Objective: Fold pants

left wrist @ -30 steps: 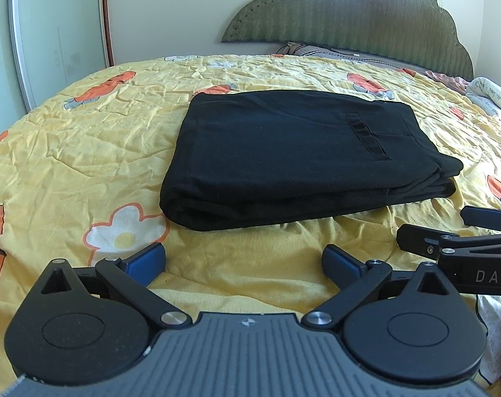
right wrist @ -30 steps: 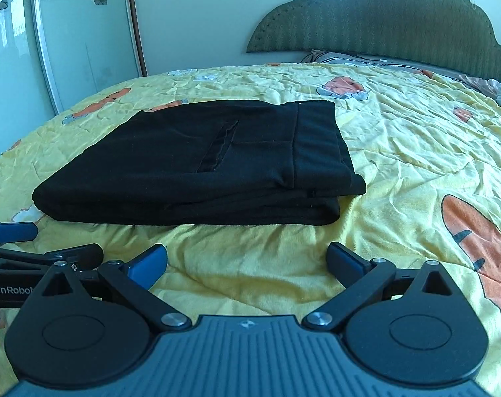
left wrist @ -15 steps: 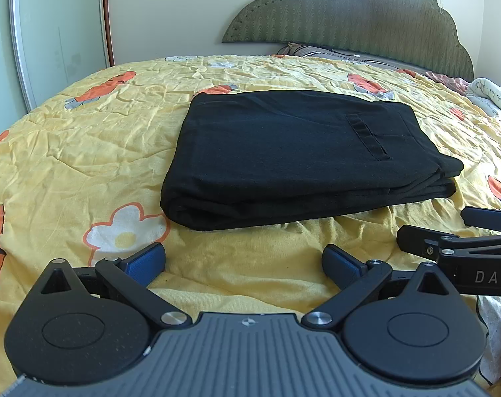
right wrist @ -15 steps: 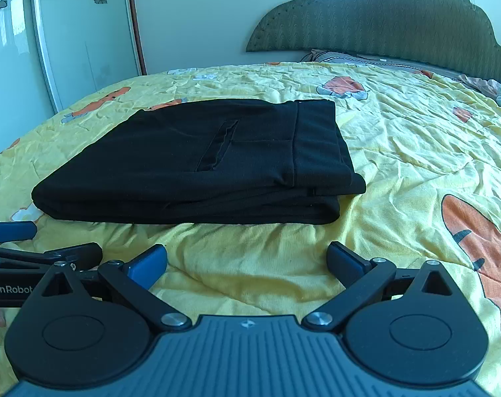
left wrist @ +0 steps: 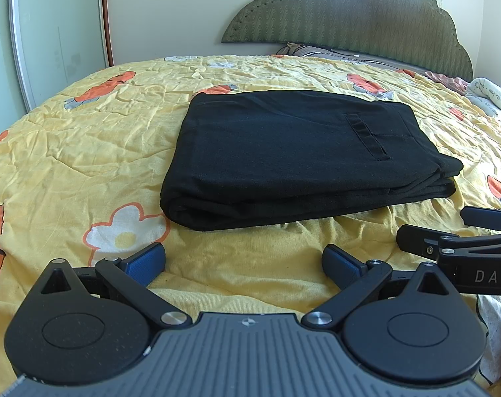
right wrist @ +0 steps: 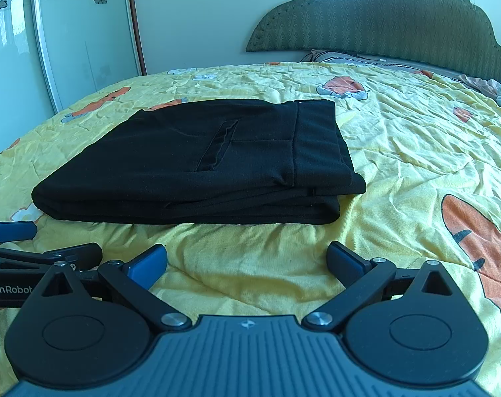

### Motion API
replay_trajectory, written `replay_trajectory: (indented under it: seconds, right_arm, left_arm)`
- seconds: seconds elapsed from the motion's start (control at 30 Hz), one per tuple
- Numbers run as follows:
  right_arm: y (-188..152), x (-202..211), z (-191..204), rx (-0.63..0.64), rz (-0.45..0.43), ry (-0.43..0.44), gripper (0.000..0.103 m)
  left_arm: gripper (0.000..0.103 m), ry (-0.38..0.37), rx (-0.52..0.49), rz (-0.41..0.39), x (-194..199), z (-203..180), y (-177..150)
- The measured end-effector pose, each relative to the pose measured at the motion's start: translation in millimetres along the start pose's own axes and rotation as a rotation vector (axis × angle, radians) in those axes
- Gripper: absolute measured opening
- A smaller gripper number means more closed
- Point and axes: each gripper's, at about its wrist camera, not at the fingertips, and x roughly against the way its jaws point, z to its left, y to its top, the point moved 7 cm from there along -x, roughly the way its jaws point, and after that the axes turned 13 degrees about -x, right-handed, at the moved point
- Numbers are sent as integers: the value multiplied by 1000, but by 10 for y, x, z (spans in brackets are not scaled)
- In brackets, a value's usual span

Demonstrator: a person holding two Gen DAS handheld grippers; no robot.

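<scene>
- Plainly, we have both tools released: our left gripper [left wrist: 243, 261] hangs with its blue pads spread wide over bare quilt, and our right gripper [right wrist: 247, 261] does the same, with nothing between the jaws of either.
- The black pants [left wrist: 283, 155] lie as a flat, layered rectangle on the yellow quilt [left wrist: 84, 152], about mid-bed, well apart from the headboard [left wrist: 349, 16] end and just beyond our fingertips toward the near edge.
- We judge the folding done or nearly so (the stacked layers show along the near side, and the waistband end sits slightly proud of the layers under it).
- What could go wrong: if we reach in again and catch only the top layer, we drag it off the stack and undo the fold.
- The loose corner at the waistband end [right wrist: 329, 182] could slide further out if we nudge the bundle or tug the quilt beneath it.
- The quilt is soft and wrinkled, so pressing down close by could tip or skew the stack.
- Our two grippers sit close side by side; a careless swing could knock one into the other.
- Containers: we see none on the bed, so nothing is held in anything.
</scene>
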Motion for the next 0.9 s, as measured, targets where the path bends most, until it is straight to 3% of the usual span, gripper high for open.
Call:
replay_trajectory:
  seconds: [0.9]
  right_arm:
    - [1,2,-4,-5,-1,4,103]
  left_arm:
    - [102,0,2,0,-2,-14,17]
